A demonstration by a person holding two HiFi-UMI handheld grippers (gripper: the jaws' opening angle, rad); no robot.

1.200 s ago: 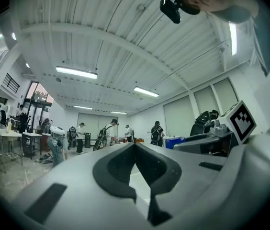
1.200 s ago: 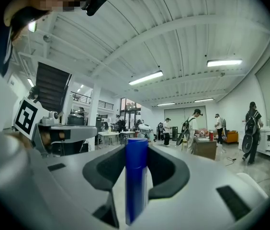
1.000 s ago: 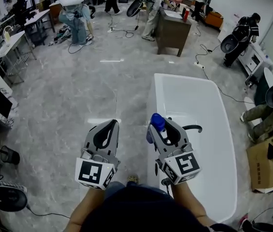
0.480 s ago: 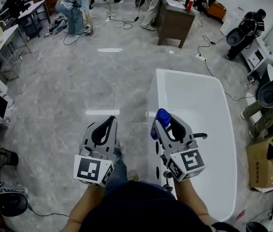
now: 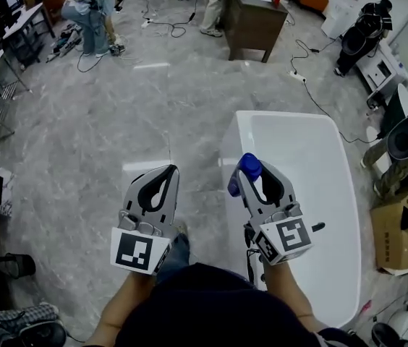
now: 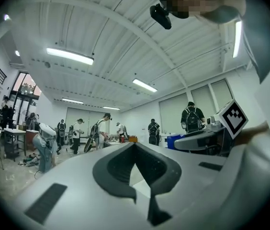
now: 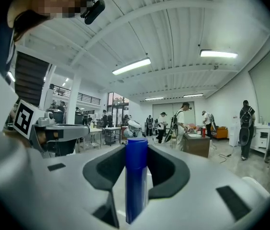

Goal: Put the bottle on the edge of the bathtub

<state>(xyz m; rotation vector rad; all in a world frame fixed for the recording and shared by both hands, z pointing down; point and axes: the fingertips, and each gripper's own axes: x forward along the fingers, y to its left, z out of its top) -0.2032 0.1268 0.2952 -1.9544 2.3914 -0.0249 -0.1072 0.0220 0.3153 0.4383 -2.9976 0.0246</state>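
Note:
A blue bottle (image 5: 246, 170) with a round cap stands upright between the jaws of my right gripper (image 5: 256, 172), which is shut on it. In the right gripper view the bottle (image 7: 136, 176) rises through the middle of the right gripper (image 7: 136, 147). In the head view it hangs over the left rim of the white bathtub (image 5: 227, 150), which stretches away at right. My left gripper (image 5: 168, 170) floats to the left over the grey floor, shut and empty. In its own view the left gripper (image 6: 135, 146) holds nothing.
A black tap fitting (image 5: 318, 227) pokes out beside the right gripper. A brown wooden desk (image 5: 251, 20) stands beyond the tub, with cables (image 5: 312, 96) on the floor near it. A cardboard box (image 5: 398, 237) and black chairs (image 5: 406, 139) sit at the right. People stand at the far end.
The bathtub has drawn closer and lower in the head view. Both grippers keep their pose, the right one drifting slightly right over the tub's rim with the bottle.

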